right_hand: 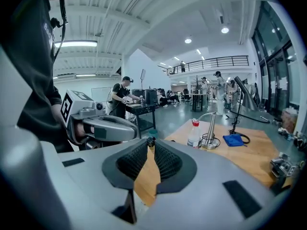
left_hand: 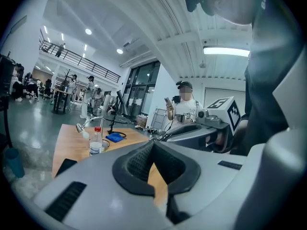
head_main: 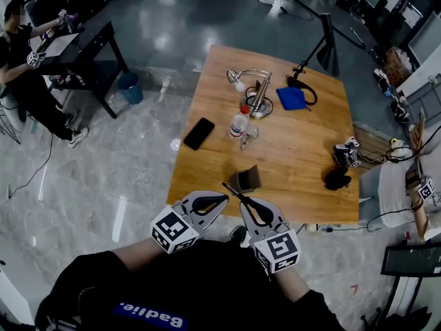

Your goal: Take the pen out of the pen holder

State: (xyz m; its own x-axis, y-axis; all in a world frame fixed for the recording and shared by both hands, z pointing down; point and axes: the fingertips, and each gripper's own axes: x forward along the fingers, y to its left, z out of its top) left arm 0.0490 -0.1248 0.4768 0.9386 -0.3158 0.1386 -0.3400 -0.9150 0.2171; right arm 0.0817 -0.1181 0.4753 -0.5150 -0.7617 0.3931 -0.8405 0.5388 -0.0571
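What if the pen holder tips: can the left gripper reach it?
Probably yes: the left gripper, jaws together, hangs near the pen holder; only the right gripper's pen crosses between.

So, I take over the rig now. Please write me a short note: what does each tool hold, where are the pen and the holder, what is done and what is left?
Left tool: jaws shut, empty, held beside the right one.
Right tool: shut on the pen, which sticks out past its tips.
Holder: stands on the table near its front edge, apart from the pen.
Done: the pen is out of the holder.
Left: probably only to lay the pen on the table and let go.
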